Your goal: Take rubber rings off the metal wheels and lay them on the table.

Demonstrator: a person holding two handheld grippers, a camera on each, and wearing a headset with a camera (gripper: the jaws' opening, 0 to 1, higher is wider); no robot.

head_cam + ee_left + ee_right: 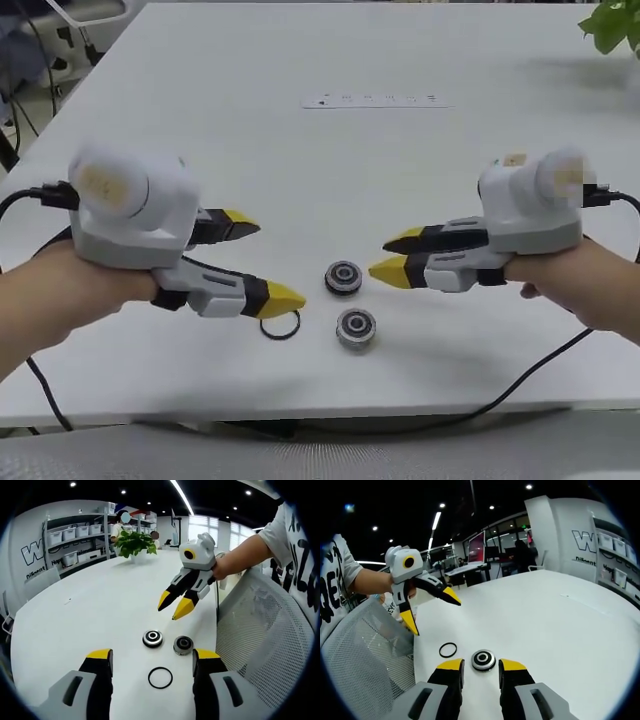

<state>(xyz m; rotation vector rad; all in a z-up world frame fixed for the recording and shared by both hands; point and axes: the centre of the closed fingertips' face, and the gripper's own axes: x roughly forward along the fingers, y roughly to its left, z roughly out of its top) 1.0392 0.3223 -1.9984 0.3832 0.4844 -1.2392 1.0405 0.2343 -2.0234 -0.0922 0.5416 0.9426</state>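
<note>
Two small metal wheels lie near the white table's (300, 160) front edge. The far wheel (343, 277) (153, 638) has a black outer band. The near wheel (356, 328) (183, 645) shows a grey rim. A loose black rubber ring (280, 326) (160, 678) (448, 650) lies flat just left of them. My left gripper (265, 262) (153, 656) (434, 614) hovers over the ring, jaws wide open and empty. My right gripper (388, 256) (172, 609) (481, 665) is narrowly open, its tips just right of the far wheel, holding nothing. One wheel (483, 660) sits just ahead of its tips.
A flat white strip (375, 100) lies mid-table at the back. A potted plant (610, 25) (135, 542) stands at the far right corner. Cables (520, 385) trail off the front edge. A mesh chair (260, 630) is close to the table edge.
</note>
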